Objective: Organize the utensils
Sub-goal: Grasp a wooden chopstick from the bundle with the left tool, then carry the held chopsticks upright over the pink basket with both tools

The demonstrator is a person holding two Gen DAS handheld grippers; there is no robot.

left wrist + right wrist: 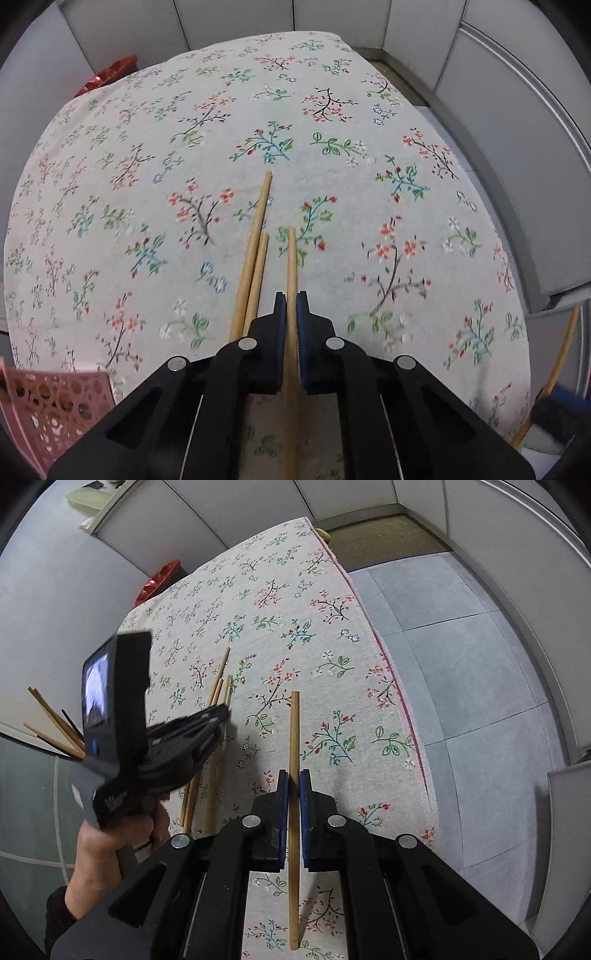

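- Your left gripper [291, 295] is clenched on 1 wooden chopstick [291, 258], pinched partway along so the tip sticks out forward over the floral cloth [110, 177] on the counter.
- Your right gripper [294, 773] grasps a second chopstick [294, 731] the same way; its near end reaches down to the cloth.
- Judgement: the mid-shaft pinch keeps each stick in line with the fingers, which should help aiming it tip-first into a holder.
- 2 loose chopsticks [255, 251] lie on the cloth just left of the left gripper, close together, not yet collected.
- The pink perforated basket [55, 402] sits at the near-left edge; in the right wrist view, sticks already stand fanned [55, 723] behind the left unit.
- Obstruction: your hand [110, 845] and the left unit lie between the right gripper and that holder. Judgement: take turns.
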